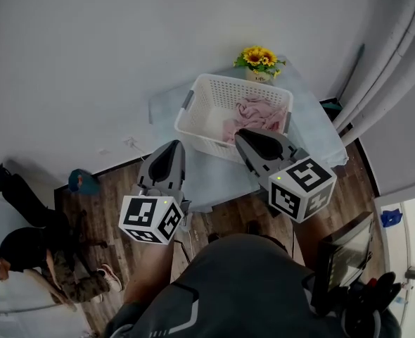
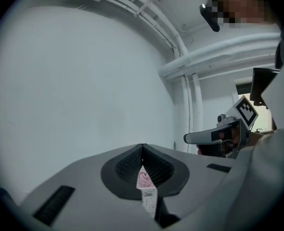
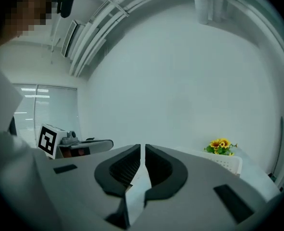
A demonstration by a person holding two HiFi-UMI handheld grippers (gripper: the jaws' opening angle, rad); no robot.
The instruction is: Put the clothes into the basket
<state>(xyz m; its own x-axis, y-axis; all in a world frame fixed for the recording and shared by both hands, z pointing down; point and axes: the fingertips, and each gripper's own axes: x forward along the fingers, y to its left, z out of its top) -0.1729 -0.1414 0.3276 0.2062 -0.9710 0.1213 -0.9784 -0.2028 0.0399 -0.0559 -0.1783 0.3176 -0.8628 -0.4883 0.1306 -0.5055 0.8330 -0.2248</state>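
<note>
A white plastic laundry basket point(image 1: 206, 90) stands on a small pale table point(image 1: 316, 129), with pink clothes point(image 1: 253, 115) heaped in its right half. Both grippers hover near my body on the near side of the basket, above the table's front edge. My left gripper point(image 1: 172, 148) points at the basket's left corner; its jaws meet at the tip point(image 2: 142, 148) with nothing between them. My right gripper point(image 1: 245, 136) reaches over the basket's near rim, its jaws point(image 3: 142, 149) drawn together to a thin slit, holding nothing. The basket's rim point(image 3: 228, 161) shows at the right of the right gripper view.
A pot of sunflowers point(image 1: 259, 60) sits on the table behind the basket, also visible as sunflowers point(image 3: 220, 146) in the right gripper view. A person point(image 1: 24, 259) sits on the wooden floor at the left. White curtains point(image 1: 397, 62) hang at the right. A white wall lies ahead.
</note>
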